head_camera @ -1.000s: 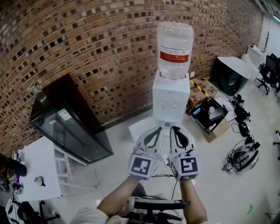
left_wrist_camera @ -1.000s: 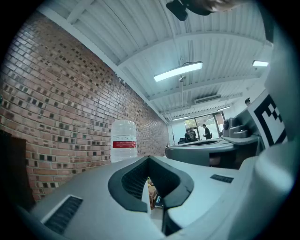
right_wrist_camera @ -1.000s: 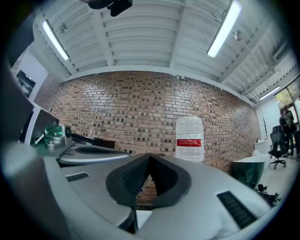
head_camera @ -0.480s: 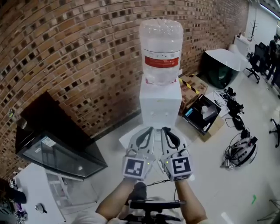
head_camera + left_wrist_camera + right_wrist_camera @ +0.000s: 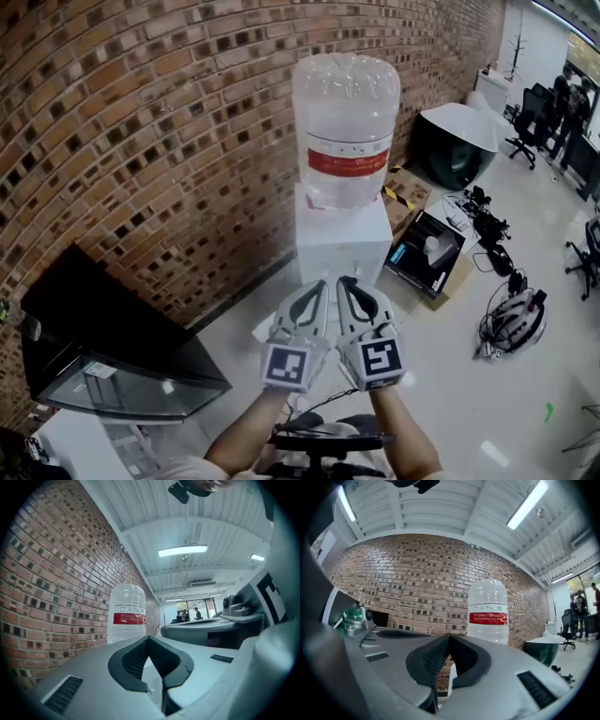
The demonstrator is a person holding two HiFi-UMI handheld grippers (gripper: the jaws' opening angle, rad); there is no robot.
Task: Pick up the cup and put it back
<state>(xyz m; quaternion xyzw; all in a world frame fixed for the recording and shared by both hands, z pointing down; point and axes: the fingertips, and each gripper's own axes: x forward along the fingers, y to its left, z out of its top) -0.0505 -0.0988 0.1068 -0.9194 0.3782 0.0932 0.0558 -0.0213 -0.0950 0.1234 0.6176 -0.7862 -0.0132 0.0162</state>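
Starting from the nearest things, the left tool (image 5: 322,283) and the right tool (image 5: 343,281) are held side by side. Both are clenched with the jaws fully together, and nothing is grasped or touched by either. Compared with a second ago, both have been carried forward, and the water dispenser (image 5: 343,242) with its bottle (image 5: 347,122) is now seen larger and nearer, against the brick wall (image 5: 141,112). The approach is judged to be only under way. The cup is found in no view; possibly it is hidden behind the two.
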